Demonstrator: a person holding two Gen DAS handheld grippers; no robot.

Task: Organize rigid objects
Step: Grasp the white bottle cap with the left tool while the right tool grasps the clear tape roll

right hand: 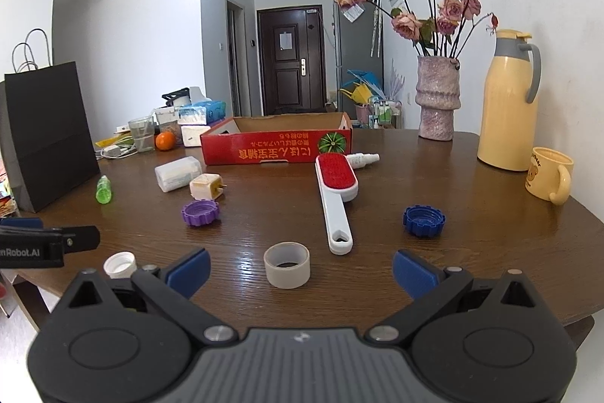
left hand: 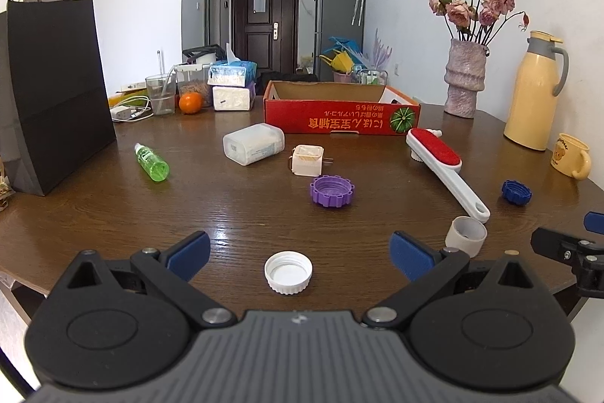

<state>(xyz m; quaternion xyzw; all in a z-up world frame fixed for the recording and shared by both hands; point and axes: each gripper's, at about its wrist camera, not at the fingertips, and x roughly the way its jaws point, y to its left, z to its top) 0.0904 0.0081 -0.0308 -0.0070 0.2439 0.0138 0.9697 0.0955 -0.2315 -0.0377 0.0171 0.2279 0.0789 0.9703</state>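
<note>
Rigid objects are scattered on the tabletop (left hand: 94,214); nothing is seen boxed yet. White cap (left hand: 288,271) lies between the wide left claw (left hand: 300,250); tape ring (right hand: 287,265) between the wide, empty right claw (right hand: 301,269). Red box (left hand: 339,116) stands far ahead.

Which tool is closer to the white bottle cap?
Left. The left tool is open with the white bottle cap between its fingers; the right tool sits off to the cap's right, facing the tape roll.

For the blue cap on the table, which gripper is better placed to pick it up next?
Right. The blue cap lies just ahead of the open right gripper, slightly to its right. The left gripper faces the white cap, much farther from the blue one.
</note>
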